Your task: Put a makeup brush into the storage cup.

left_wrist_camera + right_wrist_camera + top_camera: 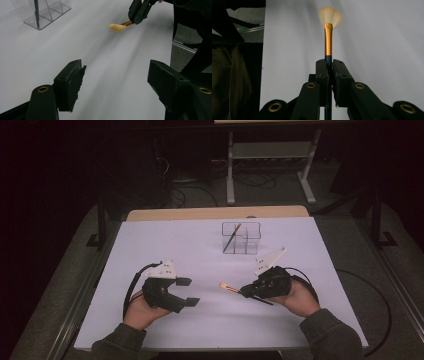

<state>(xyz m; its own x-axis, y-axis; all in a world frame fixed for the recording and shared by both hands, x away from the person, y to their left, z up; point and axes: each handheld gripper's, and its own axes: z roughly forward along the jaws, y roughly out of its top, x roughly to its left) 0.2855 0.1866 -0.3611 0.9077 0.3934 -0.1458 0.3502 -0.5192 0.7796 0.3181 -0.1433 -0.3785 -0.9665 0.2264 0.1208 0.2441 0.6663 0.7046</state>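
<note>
A fan brush [328, 32] with pale bristles, a gold ferrule and a dark handle is clamped in my right gripper [329, 67], whose jaws are shut on the handle. In the high view the brush [227, 287] points left above the white table, held by the right gripper [246, 292]. From the left gripper view the brush tip [117, 26] hangs ahead at the top. My left gripper [190, 291] is at the lower left, open, nothing between its pads [72, 82]. A clear plastic organizer [241, 238] stands at the table's far middle with a dark brush [232, 238] leaning in it.
The white table top [165, 245] spreads between both hands and the organizer [42, 12]. A wooden strip [215, 213] runs along its far edge. Black cables [131, 287] trail from the grippers. Behind the table stand a metal frame [270, 155] and dark floor.
</note>
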